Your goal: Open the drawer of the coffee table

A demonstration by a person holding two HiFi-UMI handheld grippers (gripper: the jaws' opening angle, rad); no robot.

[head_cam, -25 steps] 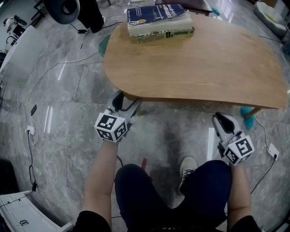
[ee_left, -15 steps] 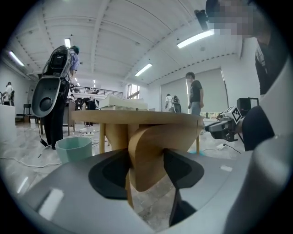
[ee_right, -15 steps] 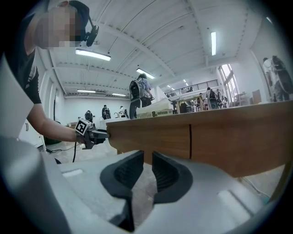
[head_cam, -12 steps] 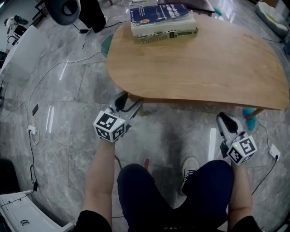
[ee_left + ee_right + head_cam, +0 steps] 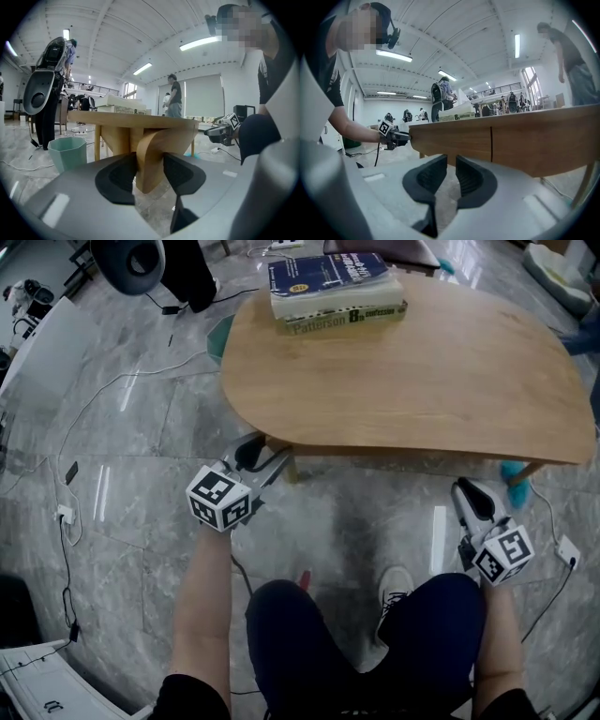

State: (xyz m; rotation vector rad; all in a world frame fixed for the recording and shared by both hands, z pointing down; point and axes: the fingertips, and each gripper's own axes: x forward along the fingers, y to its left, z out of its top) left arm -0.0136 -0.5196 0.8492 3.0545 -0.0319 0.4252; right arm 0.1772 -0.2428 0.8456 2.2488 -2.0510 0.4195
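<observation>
The coffee table (image 5: 403, 381) has a light wood top and a wooden front panel (image 5: 454, 140) below it, split by a vertical seam. My left gripper (image 5: 267, 457) reaches under the table's near left corner. In the left gripper view its jaws (image 5: 150, 168) have just been closing on the panel's curved wooden end (image 5: 151, 154), and both pads touch the wood. My right gripper (image 5: 466, 491) hangs just off the front edge at the right. Its pads (image 5: 451, 176) stand a little apart with only floor between them.
Two stacked books (image 5: 333, 282) lie at the table's far edge. A pale green bin (image 5: 68, 152) stands on the floor beyond the left corner. Cables and a power strip (image 5: 64, 512) run over the grey stone floor at left. The person's shoe (image 5: 389, 587) is near the table front.
The left gripper has tipped a little at the table corner, its marker cube now slightly lower and further left. The right gripper has stayed put.
</observation>
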